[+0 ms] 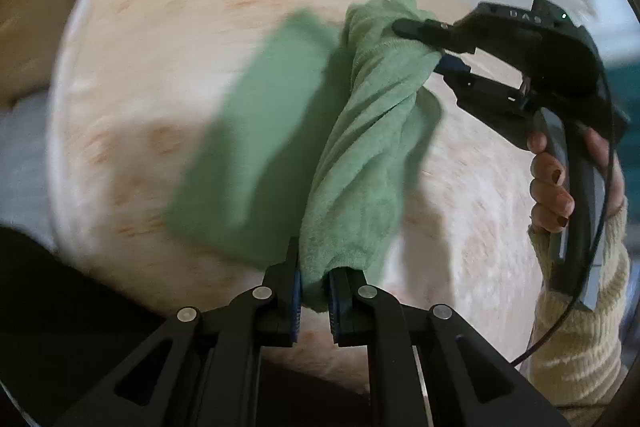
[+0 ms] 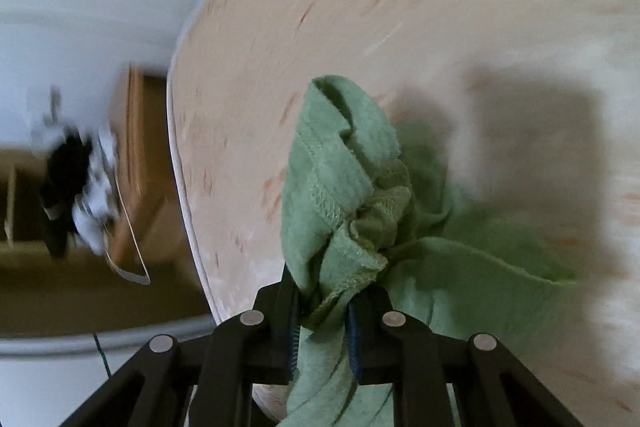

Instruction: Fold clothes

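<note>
A green towel (image 1: 360, 155) hangs stretched between the two grippers above a round, pale wood-grain table (image 1: 160, 27). The left gripper (image 1: 314, 291) pinches one bunched end of it between its blue-padded fingers; the cloth rises from there as a twisted roll to the right gripper (image 1: 430, 47), whose jaws close on the other end. A loose flap of the towel trails down to the left and is smeared by motion blur, so its edge cannot be made out.

The right gripper's black body bears pale letters that look like "UAS", though they are small and may read otherwise; a green light glows beside them. A hand (image 1: 560, 179) in a cream ribbed sleeve (image 1: 580, 327) grips its handle.

From the right wrist, the towel (image 2: 340, 187) shows a stitched hem, crumpled where the right gripper (image 2: 324, 323) clamps it. Off the table's edge lies a wooden box (image 2: 136, 167) beside a blurred black-and-white heap (image 2: 76, 187).
</note>
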The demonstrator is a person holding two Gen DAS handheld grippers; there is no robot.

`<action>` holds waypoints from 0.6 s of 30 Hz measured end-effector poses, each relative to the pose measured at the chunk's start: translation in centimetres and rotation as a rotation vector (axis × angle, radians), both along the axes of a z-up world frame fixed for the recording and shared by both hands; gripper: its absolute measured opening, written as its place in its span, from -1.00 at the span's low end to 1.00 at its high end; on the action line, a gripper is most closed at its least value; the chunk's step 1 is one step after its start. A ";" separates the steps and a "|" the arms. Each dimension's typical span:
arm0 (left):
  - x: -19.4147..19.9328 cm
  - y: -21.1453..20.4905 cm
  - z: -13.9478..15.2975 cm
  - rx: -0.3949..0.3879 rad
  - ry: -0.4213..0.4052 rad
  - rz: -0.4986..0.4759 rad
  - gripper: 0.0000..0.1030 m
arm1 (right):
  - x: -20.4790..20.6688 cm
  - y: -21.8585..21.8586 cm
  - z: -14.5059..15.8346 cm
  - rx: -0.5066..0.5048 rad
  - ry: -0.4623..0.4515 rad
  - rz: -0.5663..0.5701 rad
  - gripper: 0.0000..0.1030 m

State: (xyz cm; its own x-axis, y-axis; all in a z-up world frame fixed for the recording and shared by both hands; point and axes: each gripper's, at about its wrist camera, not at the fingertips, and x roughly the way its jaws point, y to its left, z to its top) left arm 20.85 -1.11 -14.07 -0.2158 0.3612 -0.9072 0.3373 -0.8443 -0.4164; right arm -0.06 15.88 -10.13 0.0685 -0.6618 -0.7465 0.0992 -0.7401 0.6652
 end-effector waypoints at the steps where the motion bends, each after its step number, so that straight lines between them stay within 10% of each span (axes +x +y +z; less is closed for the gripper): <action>1: 0.3 -0.7 -0.4 -0.009 -0.021 0.028 -0.79 | 0.1 -1.5 -0.7 0.012 -0.010 0.024 -0.71; 8: 0.2 -3.1 -2.9 -0.030 -0.094 0.126 -0.78 | 0.8 -9.1 -4.7 0.078 -0.058 0.145 -0.51; 11: 0.2 -3.1 -3.3 -0.068 -0.133 0.121 -0.48 | 0.3 -9.3 -4.2 0.008 -0.094 0.129 0.01; 18: 1.0 -3.5 -0.6 -0.116 -0.095 0.115 0.08 | 0.6 -5.4 1.8 -0.051 0.068 0.103 0.15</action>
